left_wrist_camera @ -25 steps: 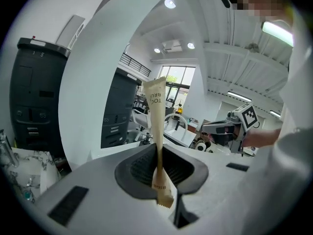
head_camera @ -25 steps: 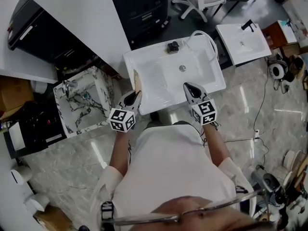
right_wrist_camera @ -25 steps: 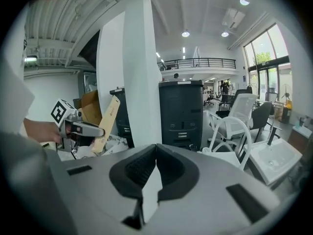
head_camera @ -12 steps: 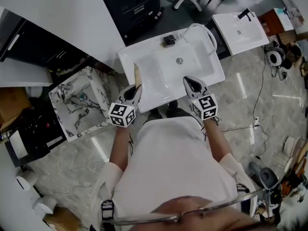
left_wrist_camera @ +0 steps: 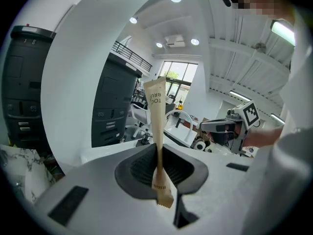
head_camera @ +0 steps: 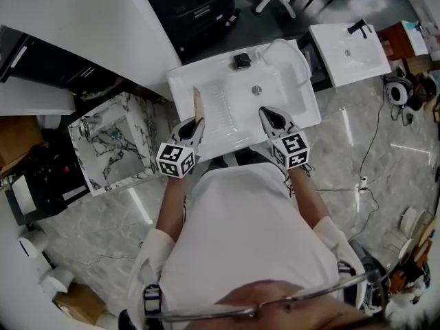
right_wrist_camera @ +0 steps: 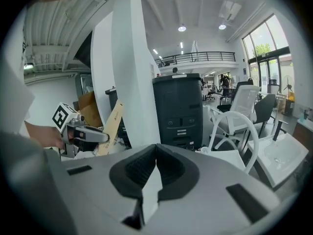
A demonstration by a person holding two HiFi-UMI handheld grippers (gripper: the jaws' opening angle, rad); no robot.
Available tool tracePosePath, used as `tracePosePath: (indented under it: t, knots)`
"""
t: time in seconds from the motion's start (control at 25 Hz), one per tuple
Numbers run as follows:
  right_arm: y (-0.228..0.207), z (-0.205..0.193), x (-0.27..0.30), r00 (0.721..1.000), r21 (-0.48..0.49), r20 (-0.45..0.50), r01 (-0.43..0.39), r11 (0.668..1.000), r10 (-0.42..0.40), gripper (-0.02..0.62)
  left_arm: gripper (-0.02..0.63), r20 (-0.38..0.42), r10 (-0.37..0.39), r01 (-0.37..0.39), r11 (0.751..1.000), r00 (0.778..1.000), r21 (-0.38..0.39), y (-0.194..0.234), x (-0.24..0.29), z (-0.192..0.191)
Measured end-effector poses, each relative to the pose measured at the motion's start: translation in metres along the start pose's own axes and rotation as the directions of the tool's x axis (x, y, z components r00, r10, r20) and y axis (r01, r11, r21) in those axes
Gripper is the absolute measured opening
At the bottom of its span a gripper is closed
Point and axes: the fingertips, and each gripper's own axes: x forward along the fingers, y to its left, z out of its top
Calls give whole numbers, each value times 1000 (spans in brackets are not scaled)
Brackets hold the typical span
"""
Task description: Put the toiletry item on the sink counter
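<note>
Both grippers have edged away from the person and farther in over the white sink counter (head_camera: 184, 95) since a second ago, the held packet going along with the left one. The left gripper (head_camera: 193, 125) is clenched on a slim tan paper toothbrush packet (head_camera: 198, 104) – its dark ribbed pads pinch the packet low down, a short crimped end sticks out on the near side, and the long upper part stands up past the jaws, leaning only a little. Seen from the head, the packet lies over the near-left part of the counter, just left of the basin, gripped and not set down. The right gripper (head_camera: 267, 115) hangs over the near-right part of the basin – its jaws are pressed together with nothing between them. A round metal drain (head_camera: 256, 89) sits in the basin beyond both grippers, a black tap block (head_camera: 241, 61) on the far rim, and a white hose loop (head_camera: 292, 49) at the far right corner. A marble-patterned box (head_camera: 110, 143) stands on the floor to the left.
</note>
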Motion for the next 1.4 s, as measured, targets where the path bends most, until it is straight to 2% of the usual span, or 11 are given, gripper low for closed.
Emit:
tracePosePath:
  t: [0.12,0.32,0.6,0.84,0.96,1.12,1.4]
  knots:
    - [-11,2,9,999,-1,-6,-32,999,32,6,34,-4,24,-24,1000,1000,-13,-1,13,3]
    - [-26,1,21,996,-11,-32,-87,996,87,6,34,-34,66,-65,998,997,14,5,35,6]
    - [-50,-5,32,991,12,-56,-125,992,125,6,34,-144,130,-108,983,981,146,19,66,1]
    - [-73,-9,44,987,18,-73,-141,990,142,6,34,-212,155,-111,973,965,205,35,99,-5]
    - [-83,-10,49,986,29,-74,-146,989,148,6,34,-264,172,-103,961,949,256,44,117,-14]
    - [-89,-17,53,983,51,-83,-159,986,163,6,34,-334,196,-70,933,922,354,56,141,-23]
    - [-98,-30,55,979,89,-102,-168,982,177,6,34,-446,260,1,863,856,505,95,180,-46]
